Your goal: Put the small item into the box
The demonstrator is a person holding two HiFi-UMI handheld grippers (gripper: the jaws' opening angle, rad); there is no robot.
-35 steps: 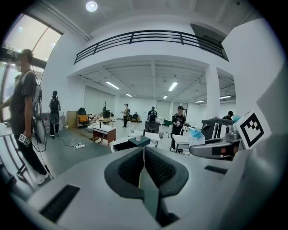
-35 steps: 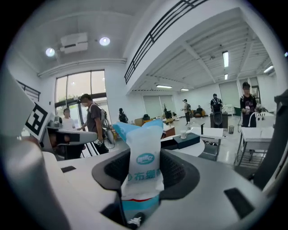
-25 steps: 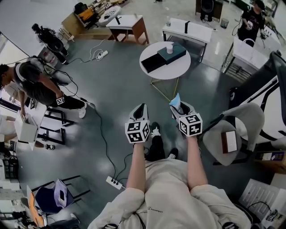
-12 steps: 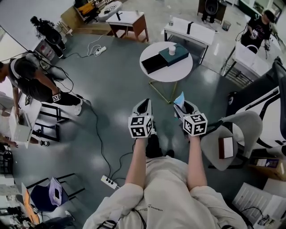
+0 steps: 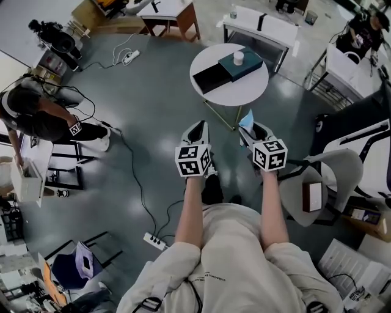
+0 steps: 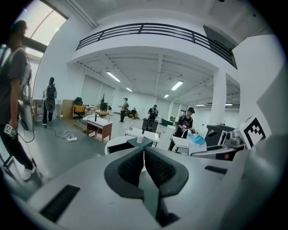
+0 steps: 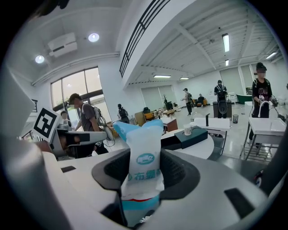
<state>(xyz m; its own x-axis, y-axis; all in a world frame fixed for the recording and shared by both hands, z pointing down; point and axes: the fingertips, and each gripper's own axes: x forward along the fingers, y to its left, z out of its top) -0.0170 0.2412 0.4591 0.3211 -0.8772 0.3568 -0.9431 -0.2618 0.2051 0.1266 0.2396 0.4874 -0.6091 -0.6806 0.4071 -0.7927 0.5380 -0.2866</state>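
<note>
Your right claw grips a white and blue packet, which stands upright between the pads with its blue top poking out above them. In the head view the packet shows as a pale blue tip at the front of that claw. Your left claw is closed, pad against pad, with nothing in it. Both claws are held out in front of you, side by side and apart, above the floor.

Ahead of them stands a round tabletop on thin legs, with bare grey floor between it and the claws. A black box lies open on the tabletop, and a teal box sits tight against it on the far right side. A white cup stands on the teal box. The packet is well apart from both boxes.

To your right, close beside the right claw, is a grey chair with a flat white item on its seat. A cable runs across the floor on your left to a power strip near your feet.

The room is a large open hall with a smooth grey floor, white pillars and strip lights. A person bends over a stand at the far left. Beyond the round tabletop are a wooden desk and a long white tabletop.
</note>
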